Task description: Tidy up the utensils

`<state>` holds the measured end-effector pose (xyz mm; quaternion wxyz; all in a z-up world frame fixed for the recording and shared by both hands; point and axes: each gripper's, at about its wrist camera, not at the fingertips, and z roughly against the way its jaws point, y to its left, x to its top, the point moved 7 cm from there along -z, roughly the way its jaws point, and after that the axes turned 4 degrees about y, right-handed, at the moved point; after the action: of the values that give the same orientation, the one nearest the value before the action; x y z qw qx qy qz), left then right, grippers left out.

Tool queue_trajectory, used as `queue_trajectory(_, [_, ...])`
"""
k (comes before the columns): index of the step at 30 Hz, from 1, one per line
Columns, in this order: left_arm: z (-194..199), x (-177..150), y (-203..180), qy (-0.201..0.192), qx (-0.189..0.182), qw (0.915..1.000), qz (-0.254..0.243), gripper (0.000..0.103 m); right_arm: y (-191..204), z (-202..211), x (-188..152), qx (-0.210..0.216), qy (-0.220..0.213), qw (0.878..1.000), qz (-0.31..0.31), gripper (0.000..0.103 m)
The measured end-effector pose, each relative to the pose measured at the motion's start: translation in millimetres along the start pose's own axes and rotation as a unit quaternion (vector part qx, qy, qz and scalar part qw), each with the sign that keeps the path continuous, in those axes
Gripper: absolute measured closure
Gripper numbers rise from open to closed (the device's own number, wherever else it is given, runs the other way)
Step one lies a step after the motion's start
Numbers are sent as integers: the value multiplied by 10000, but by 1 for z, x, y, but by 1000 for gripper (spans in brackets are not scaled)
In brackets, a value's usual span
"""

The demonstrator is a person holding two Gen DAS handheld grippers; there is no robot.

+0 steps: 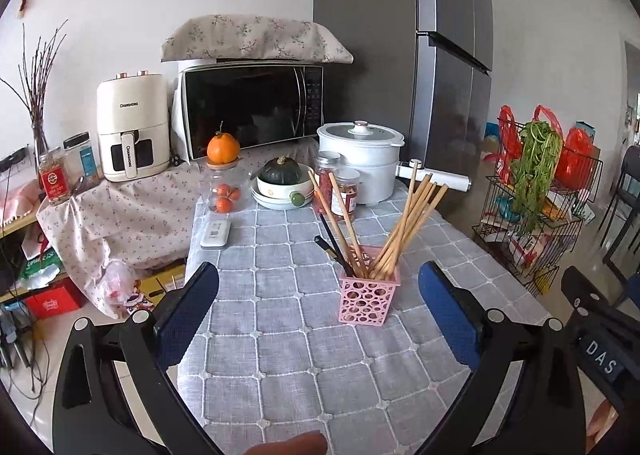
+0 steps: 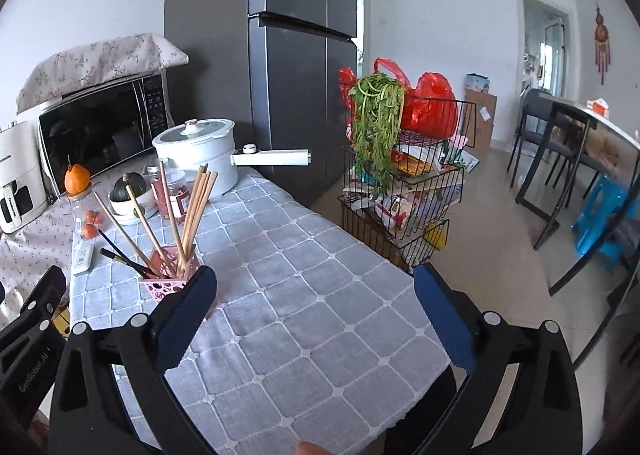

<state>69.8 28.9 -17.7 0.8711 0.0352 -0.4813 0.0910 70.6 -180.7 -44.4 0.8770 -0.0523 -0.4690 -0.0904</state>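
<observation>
Left gripper (image 1: 318,309): both blue-padded fingers are spread as wide as they go, nothing is held between them, and it is poised over the grey checked tablecloth (image 1: 280,355) just short of the holder

Right gripper (image 2: 314,309): jaws are likewise fully spread and empty; it is aimed past the holder toward the table's right edge, with the holder partly hidden behind its left finger (image 2: 188,319)

Utensil holder: a pink perforated basket (image 1: 366,299) is stood upright near the middle of the table, in front of the white electric pot (image 1: 360,155)

Utensils: a bundle of wooden chopsticks (image 1: 404,231) is already stood in the basket, leaning right; 2 more wooden ones lean left, and black chopsticks (image 1: 332,245) lie low against the left rim

Loose utensils: none are seen on the cloth in either view

Step in hand (judged): sorting looks close to finished, or the fanned sticks are to be gathered

How to do it well: the basket looks light, so it is best steadied at its wall with 1 gripper while the other closes gently on the sticks above the rim

Risk: a push on the leaning sticks could tip the basket
</observation>
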Motion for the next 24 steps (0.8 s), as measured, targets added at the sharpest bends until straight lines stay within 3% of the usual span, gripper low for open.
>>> queue_trajectory(24, [0, -2, -13, 74, -200, 9997, -123, 7, -11, -6, -6, -29, 197, 9996, -186, 7])
